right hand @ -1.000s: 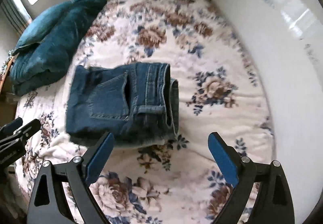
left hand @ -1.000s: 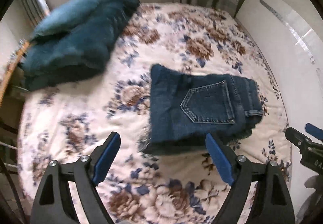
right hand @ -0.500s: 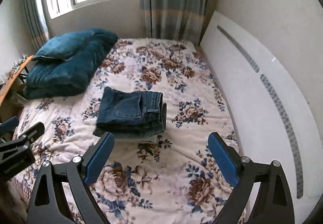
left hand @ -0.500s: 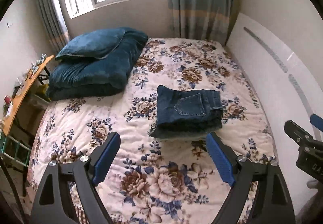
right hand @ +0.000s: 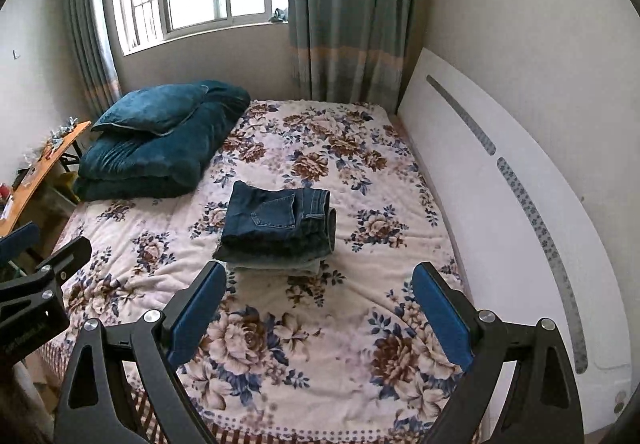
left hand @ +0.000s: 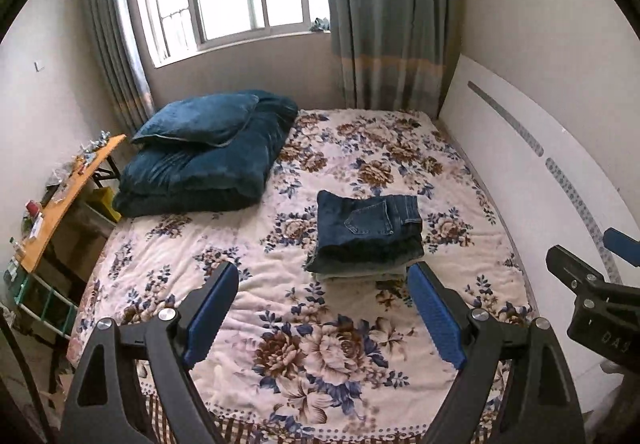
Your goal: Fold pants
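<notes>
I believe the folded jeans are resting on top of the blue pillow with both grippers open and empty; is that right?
Not quite: the folded jeans rest on the floral bedspread, apart from the blue pillow, as the right wrist view shows. The left gripper and right gripper are indeed open and empty.

From my remote seat I read only "DAS" in pale letters on the right gripper (left hand: 600, 308) body (cut off at the frame edge). The left gripper (right hand: 28, 292) carries faint lettering I cannot make out.
</notes>
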The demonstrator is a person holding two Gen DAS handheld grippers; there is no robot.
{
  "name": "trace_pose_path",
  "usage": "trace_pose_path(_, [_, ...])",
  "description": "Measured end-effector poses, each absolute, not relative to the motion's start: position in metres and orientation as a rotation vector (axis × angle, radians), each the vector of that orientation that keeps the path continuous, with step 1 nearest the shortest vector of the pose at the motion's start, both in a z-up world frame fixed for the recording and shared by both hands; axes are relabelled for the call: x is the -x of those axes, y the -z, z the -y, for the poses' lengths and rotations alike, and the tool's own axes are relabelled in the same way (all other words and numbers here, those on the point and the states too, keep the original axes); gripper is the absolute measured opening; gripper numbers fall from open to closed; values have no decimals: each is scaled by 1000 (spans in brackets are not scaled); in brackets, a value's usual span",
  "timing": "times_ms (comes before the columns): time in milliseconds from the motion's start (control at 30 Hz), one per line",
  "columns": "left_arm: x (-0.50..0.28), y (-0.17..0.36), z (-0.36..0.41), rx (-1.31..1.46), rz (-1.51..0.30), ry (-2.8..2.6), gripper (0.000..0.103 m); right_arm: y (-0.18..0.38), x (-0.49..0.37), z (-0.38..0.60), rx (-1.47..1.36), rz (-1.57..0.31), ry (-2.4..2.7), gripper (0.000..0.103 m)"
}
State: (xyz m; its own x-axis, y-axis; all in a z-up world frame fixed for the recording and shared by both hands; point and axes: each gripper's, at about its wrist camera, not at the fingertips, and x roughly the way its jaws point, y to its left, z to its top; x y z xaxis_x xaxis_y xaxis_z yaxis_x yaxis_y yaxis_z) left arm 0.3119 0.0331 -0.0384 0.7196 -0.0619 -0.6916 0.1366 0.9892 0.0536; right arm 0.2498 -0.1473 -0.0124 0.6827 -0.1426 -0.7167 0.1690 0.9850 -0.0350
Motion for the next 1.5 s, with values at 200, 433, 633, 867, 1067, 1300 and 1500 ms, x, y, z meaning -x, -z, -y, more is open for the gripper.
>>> trace_pose_path(200, [-292, 30, -34, -77, -751, 111, 87, -11, -217, 143, -34, -771, 159, 97])
trace_pose_path(433, [-275, 17, -35, -54, -736, 113, 87, -24, -191, 145, -48, -771, 144, 97])
trace_pose_path(633, [-282, 19, -34, -45, -727, 88, 98, -22, -187, 147, -67, -763, 143, 98])
trace_pose_path(867, [-314, 43, -31, -75, -743, 39, 98, -5, -227, 159, -68, -775, 164, 100])
trace_pose_path(1067, [-344, 71, -25, -134, -772, -5, 101, 21, -271, 166, -62, -801, 198, 101])
trace_pose_path(1300, [-371, 99, -17, -148, -813, -15, 101, 59, -315, 171, -72, -871, 209, 101])
trace_pose_path(1500, [-390, 113, -14, -139, -858, -14, 101, 85, -335, 171, -54, -901, 226, 101])
